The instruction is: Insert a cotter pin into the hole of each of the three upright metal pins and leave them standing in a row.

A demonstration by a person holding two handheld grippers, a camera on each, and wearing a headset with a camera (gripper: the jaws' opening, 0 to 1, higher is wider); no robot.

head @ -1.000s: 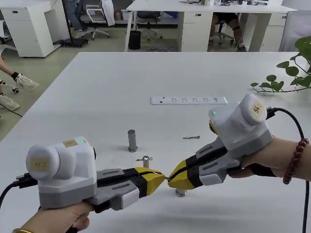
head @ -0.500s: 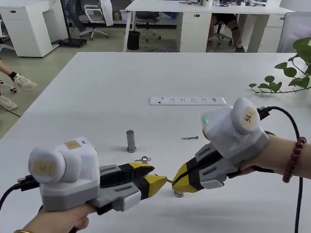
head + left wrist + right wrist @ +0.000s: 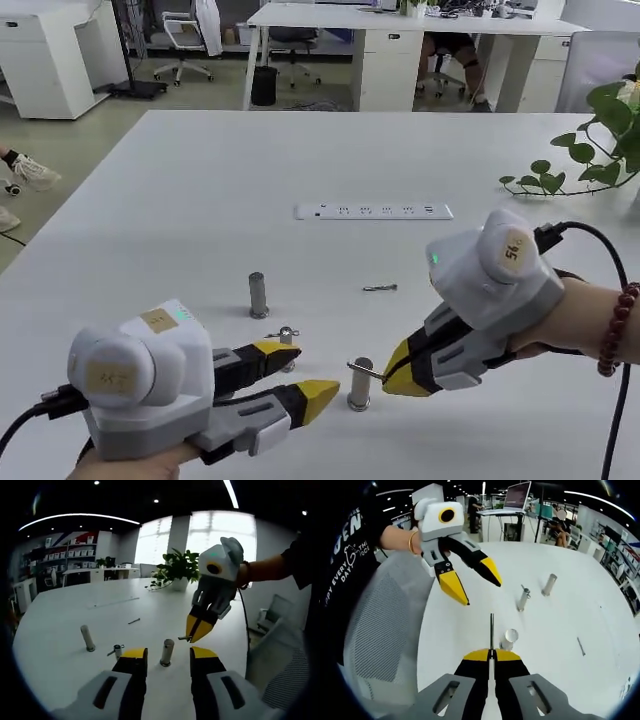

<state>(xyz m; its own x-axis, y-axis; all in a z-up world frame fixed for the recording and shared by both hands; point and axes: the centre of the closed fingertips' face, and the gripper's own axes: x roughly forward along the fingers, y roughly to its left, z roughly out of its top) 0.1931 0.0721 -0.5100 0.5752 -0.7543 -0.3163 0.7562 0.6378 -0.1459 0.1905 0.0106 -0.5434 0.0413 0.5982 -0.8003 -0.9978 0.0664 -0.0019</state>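
While the right gripper (image 3: 393, 372) is pinching a cotter pin (image 3: 366, 370) between its closed jaws, the left gripper (image 3: 300, 368) is hovering just left of it with its jaws spread apart and nothing between them. The cotter pin is pointing left, and its free end is reaching the top of the near metal pin (image 3: 359, 390). In the right gripper view it is running alongside that pin rather than through it, and whether the two are touching cannot be told.

Further left, the middle metal pin (image 3: 288, 338) is standing upright beside the left gripper's far jaw, carrying a second cotter pin (image 3: 277, 332) across its top. Beyond it the far metal pin (image 3: 258, 295) is standing bare, so the three are forming a slanted row on the white table (image 3: 200, 220). A loose cotter pin (image 3: 380, 288) is lying flat to the right of the far one. A power strip (image 3: 373, 211) is lying farther back, and a plant (image 3: 590, 140) is trailing in at the far right.
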